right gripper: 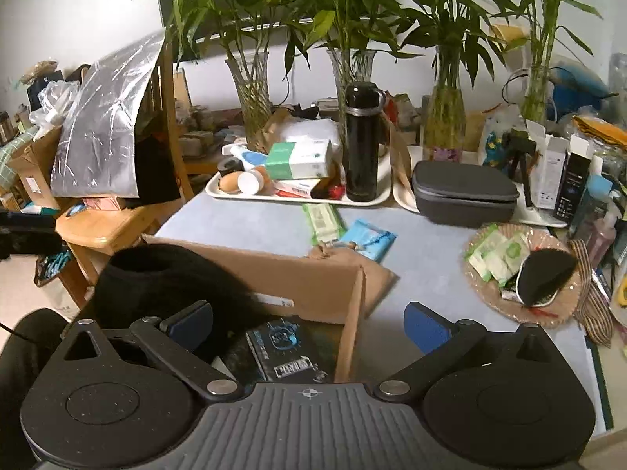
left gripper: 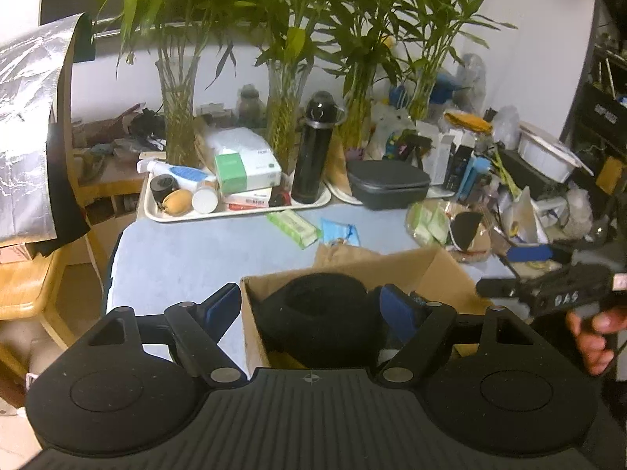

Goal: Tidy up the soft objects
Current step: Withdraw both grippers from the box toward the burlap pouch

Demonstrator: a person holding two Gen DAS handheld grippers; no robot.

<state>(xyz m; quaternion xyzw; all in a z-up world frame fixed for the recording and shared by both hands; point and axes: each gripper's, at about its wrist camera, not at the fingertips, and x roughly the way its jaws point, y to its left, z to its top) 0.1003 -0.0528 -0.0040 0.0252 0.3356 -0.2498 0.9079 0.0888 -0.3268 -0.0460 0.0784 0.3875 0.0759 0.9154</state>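
Left wrist view: the left hand-held gripper (left gripper: 311, 305) is spread wide and grips nothing, straddling the black hat (left gripper: 321, 313) directly ahead in the cardboard box (left gripper: 439, 274). The right hand-held gripper (right gripper: 309, 325), equally wide and empty, straddles the box's right wall, the hat to its left. Tissue packs (right gripper: 325, 221) lie farther out on the worktop (right gripper: 431, 274).
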